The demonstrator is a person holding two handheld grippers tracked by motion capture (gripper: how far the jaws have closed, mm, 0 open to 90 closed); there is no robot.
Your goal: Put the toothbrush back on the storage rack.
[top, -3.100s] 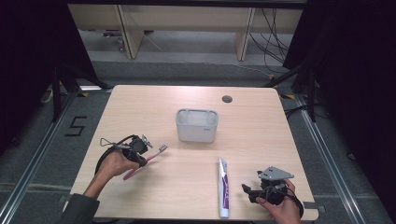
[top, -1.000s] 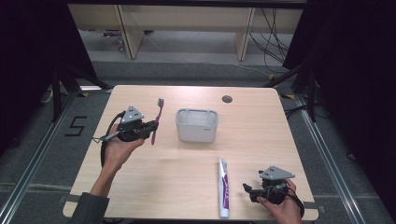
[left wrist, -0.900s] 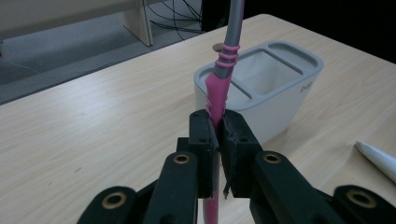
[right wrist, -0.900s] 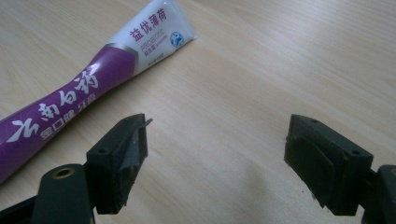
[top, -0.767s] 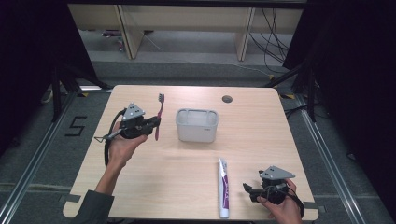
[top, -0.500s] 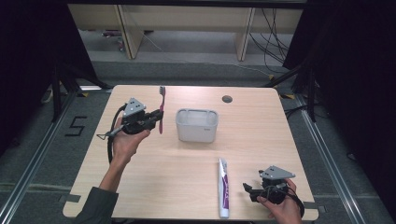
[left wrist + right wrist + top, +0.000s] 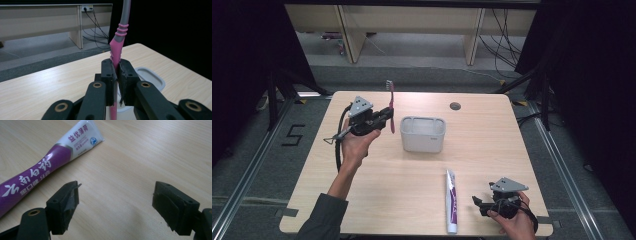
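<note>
We are looking down on a wooden table (image 7: 377,200) where a person is working with a hand-held gripper in each hand. The left gripper (image 7: 384,114) is hanging above the table's far left part, its jaws clamping tight on the pink handle of a toothbrush (image 7: 390,107). In the left gripper view, the two black pads are squeezing the toothbrush (image 7: 117,50) low on the handle, with the grey neck rising out of the top of the frame.

We are reading the brush as standing nearly upright, its long axis running top to bottom, bristles at the top and the handle's end pointing down. A pale grey cup (image 7: 423,134) is sitting open-mouthed near the table's middle, just to the right of the brush. In the left gripper view its rim (image 7: 150,77) is showing just past the jaws and below them, to the right. We are judging that the coming move is a short carry sideways over the cup's mouth, then down, handle end first. The left hand is far nearer the cup.

The right gripper (image 7: 482,205) is resting low at the near right edge, its jaws standing wide apart and gripping nothing. A purple and white tube (image 7: 452,200) is lying flat just to its left, lengthwise front to back; the right gripper view shows the tube (image 7: 37,175) beyond the jaws, untouched.
</note>
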